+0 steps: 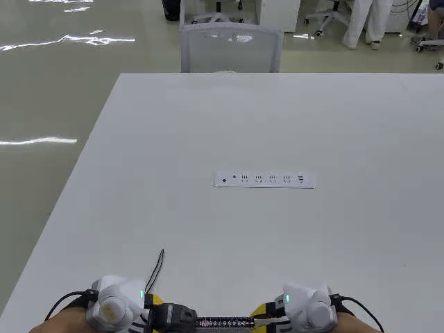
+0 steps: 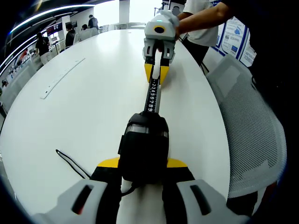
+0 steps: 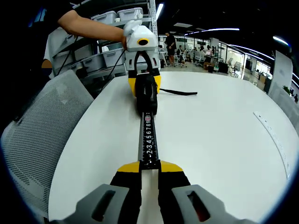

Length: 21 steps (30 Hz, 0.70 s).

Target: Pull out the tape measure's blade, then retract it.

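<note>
In the head view the bottom edge cuts off the left gripper (image 1: 158, 316), the right gripper (image 1: 263, 318) and the lower part of the tape measure (image 1: 177, 318). The markings on the blade (image 1: 225, 322) are too small to read there. In the right gripper view the blade's tip is hidden between the jaws. In the left gripper view the tape measure's rear end is covered by the jaws.

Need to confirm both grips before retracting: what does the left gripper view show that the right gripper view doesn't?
Left gripper view: the left hand-held gripper shut around the black tape measure case up close, and the right hand-held gripper head-on at the far end of the blade. Right gripper view: the right one's jaws pinching the blade tip up close, with grey bins on shelves behind. Both: the numbered blade stretched between the grippers, white table, black cord, power strip, mesh chair.
</note>
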Motion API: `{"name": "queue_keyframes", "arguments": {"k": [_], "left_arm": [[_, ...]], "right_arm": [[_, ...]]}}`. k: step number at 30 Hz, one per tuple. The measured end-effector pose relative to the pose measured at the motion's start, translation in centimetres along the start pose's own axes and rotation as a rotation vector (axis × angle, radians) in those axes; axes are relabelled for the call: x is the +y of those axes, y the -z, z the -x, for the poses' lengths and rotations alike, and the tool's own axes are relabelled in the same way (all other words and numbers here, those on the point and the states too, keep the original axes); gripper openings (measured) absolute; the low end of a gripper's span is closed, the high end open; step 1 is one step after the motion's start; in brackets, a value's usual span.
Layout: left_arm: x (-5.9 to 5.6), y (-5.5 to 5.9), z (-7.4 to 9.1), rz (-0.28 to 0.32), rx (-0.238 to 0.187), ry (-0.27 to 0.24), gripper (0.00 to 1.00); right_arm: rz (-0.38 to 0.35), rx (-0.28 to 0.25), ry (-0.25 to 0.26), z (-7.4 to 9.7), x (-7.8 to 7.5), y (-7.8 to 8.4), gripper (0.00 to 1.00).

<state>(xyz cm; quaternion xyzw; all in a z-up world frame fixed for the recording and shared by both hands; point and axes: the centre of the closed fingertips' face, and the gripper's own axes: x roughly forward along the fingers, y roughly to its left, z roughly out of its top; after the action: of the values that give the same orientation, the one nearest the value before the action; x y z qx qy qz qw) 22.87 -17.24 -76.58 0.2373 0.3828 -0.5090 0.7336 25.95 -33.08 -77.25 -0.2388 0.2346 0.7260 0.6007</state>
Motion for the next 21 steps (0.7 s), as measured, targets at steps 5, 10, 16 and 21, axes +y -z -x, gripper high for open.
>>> {"name": "queue_keyframes", "arguments": {"k": [5,10,16,21], "left_arm": [[0.0,0.0,0.0,0.0,0.0,0.0,0.29],[0.0,-0.1,0.0,0.001,-0.001,0.002,0.29],[-0.1,-0.1,0.0,0.005,-0.002,0.003,0.29],[-0.1,-0.1,0.1,0.005,-0.001,0.004,0.29]], "right_arm": [[-0.005,0.002,0.0,0.3,0.0,0.2,0.1],[-0.015,0.002,0.001,0.7,0.0,0.5,0.1],[-0.022,0.003,0.009,1.0,0.0,0.7,0.1],[-0.022,0.002,0.014,1.5,-0.1,1.0,0.1]]}}
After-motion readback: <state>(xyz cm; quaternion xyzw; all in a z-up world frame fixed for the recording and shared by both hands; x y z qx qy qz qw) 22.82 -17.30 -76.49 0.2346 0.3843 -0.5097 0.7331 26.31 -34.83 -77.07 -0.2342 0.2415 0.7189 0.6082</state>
